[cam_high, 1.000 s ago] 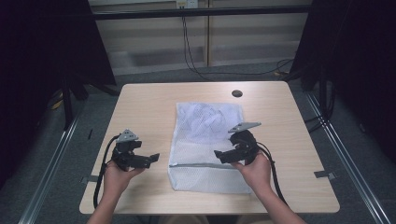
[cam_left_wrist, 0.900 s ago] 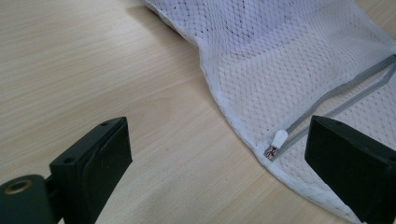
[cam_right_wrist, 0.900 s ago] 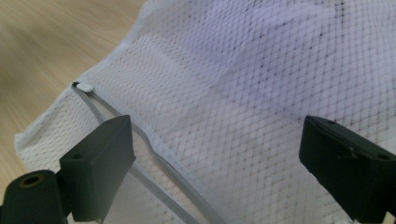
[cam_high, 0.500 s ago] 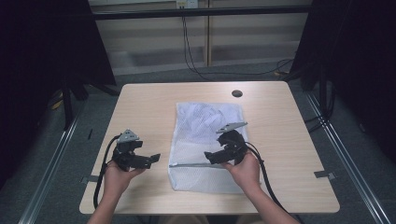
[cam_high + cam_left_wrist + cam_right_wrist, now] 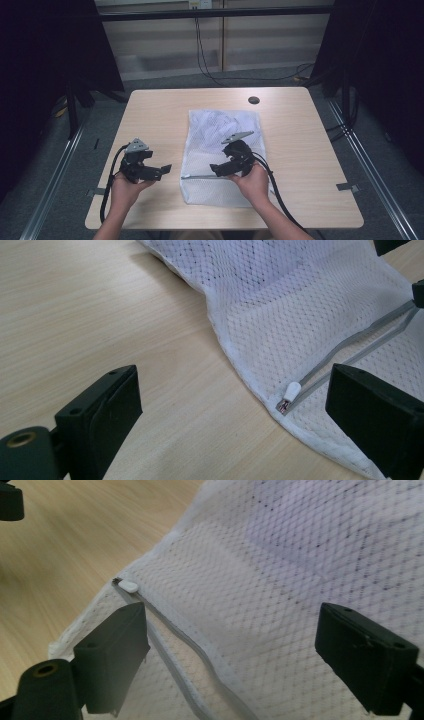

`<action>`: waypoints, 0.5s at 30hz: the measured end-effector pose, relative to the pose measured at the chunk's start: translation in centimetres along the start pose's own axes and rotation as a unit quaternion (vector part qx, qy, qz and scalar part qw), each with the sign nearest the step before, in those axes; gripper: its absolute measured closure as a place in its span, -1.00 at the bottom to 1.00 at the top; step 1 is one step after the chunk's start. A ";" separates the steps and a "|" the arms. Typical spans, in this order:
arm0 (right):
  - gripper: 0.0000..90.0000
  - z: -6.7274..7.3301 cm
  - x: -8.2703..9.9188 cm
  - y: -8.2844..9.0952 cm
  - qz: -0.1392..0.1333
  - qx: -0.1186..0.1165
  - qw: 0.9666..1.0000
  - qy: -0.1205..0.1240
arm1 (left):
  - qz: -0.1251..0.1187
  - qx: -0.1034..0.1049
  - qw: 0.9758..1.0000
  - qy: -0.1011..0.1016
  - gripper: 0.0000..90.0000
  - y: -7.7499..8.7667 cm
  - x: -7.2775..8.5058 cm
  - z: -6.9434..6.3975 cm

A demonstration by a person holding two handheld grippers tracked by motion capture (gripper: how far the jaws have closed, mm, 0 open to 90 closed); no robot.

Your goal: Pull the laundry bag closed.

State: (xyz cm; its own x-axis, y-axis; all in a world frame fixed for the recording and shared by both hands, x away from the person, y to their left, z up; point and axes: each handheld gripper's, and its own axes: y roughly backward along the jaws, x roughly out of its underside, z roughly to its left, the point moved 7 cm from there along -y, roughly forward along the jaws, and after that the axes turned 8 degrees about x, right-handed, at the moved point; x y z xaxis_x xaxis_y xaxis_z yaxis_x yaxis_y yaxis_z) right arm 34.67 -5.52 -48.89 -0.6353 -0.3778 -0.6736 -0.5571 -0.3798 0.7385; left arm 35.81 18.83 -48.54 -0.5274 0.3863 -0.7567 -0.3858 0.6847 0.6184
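Observation:
A white mesh laundry bag lies flat in the middle of the table, with something pale inside its far half. A grey zipper crosses its near part, and the white zipper pull sits at the bag's left edge. My left gripper is open just left of the bag, and its jaws frame the pull from the table side. My right gripper is open low over the mesh. It points left along the zipper, with the pull a little ahead of its left jaw.
The light wooden table has bare room on both sides of the bag. A dark round hole sits near the far edge. Cables trail from both grippers toward the near edge. Dark curtains and metal rails flank the table.
My right gripper has slid left across the bag toward the zipper's left end. The left gripper has stayed in place, and the bag has not shifted.

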 end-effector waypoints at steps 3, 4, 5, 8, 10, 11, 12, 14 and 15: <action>-0.63 0.2 -0.1 -0.2 0.001 -0.007 1.000 0.003 | -0.001 0.002 1.000 0.000 -0.82 0.0 0.0 0.0; -0.63 0.3 -0.1 -0.3 -0.002 -0.011 1.000 0.004 | 0.000 0.002 1.000 0.001 -0.82 0.0 0.0 0.0; -0.63 0.4 -0.1 -0.4 -0.003 -0.009 1.000 0.007 | 0.002 0.004 1.000 0.002 -0.82 0.0 0.0 0.0; -0.62 0.7 -0.1 -0.6 0.001 -0.016 1.000 0.008 | 0.003 0.002 1.000 0.000 -0.82 -0.1 0.0 0.0; -0.61 0.9 -0.1 -0.7 0.003 -0.016 1.000 0.010 | 0.003 0.001 1.000 -0.002 -0.82 -0.1 0.1 0.0; -0.60 1.0 -0.1 -0.8 0.002 -0.021 1.000 0.012 | 0.005 0.001 1.000 -0.003 -0.82 -0.1 0.1 -0.1; -0.60 1.1 -0.1 -0.8 0.006 -0.020 1.000 0.013 | 0.006 0.001 1.000 -0.003 -0.82 -0.2 0.1 -0.1; -0.59 1.2 -0.2 -0.9 0.004 -0.021 1.000 0.015 | 0.007 0.003 1.000 -0.002 -0.82 -0.2 0.1 -0.1; -0.57 1.4 -0.2 -1.0 0.009 -0.027 1.000 0.013 | 0.006 0.002 1.000 -0.004 -0.82 -0.2 0.1 -0.1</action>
State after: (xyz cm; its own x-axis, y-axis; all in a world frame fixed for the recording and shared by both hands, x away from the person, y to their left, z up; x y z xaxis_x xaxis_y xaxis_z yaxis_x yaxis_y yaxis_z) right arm 34.56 -3.88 -49.44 -0.6297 -0.4064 -0.6620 -0.5164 -0.4177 0.7476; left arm 35.72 18.65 -48.73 -0.5255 0.4003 -0.7507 -0.3768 0.6817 0.6272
